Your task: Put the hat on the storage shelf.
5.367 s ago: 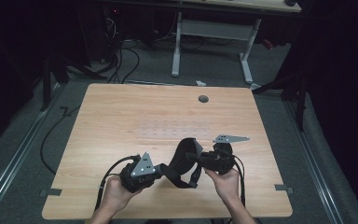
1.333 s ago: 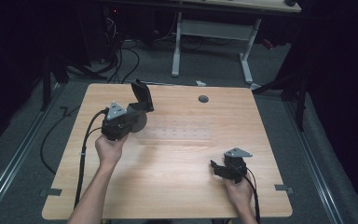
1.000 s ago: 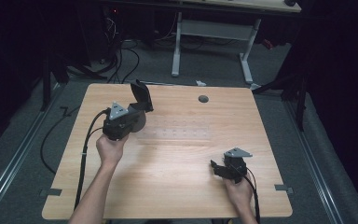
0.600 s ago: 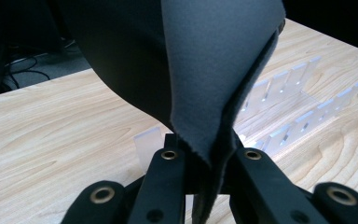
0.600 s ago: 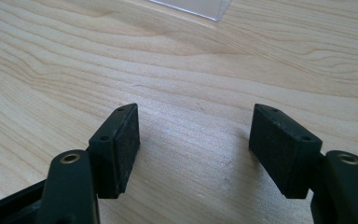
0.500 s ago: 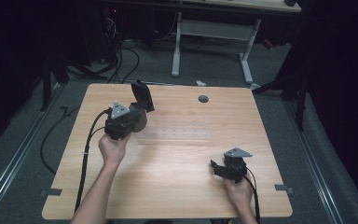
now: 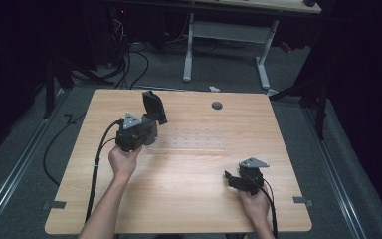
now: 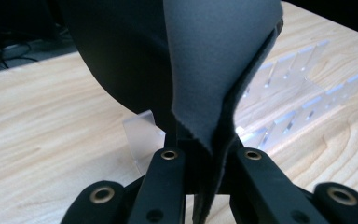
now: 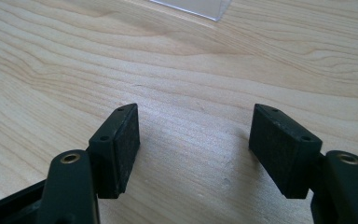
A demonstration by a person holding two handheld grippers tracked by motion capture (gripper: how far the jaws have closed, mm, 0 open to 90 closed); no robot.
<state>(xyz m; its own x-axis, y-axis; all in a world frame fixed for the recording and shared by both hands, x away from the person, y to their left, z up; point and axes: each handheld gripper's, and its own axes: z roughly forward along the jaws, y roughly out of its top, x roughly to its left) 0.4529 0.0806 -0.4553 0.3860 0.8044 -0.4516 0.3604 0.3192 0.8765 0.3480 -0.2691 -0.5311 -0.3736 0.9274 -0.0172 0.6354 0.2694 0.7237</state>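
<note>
Your left gripper (image 7: pixel 148 121) is clenched on a folded piece of dark grey cloth (image 7: pixel 154 107), pinching it at its lower edge so that the rest stands up above the jaws. In the left gripper view the cloth (image 8: pixel 205 70) shows two layers pressed together between the jaws, which suggests you took it at a fold so that both layers travel as one. You hold it over the far left part of the desk (image 7: pixel 199 199), just above the left end of a clear plastic rack (image 7: pixel 189 142) with a row of upright dividers lying flat on the wood. That position reads as lining the cloth up with the rack's end slot, though I cannot tell whether the cloth touches it.

Your right gripper (image 7: pixel 235 179) rests low at the near right of the desk, well apart from the cloth. Its jaws are released, with bare wood between the pads (image 9: pixel 121 149), so it seems parked out of the way while the left does the placing.
</note>
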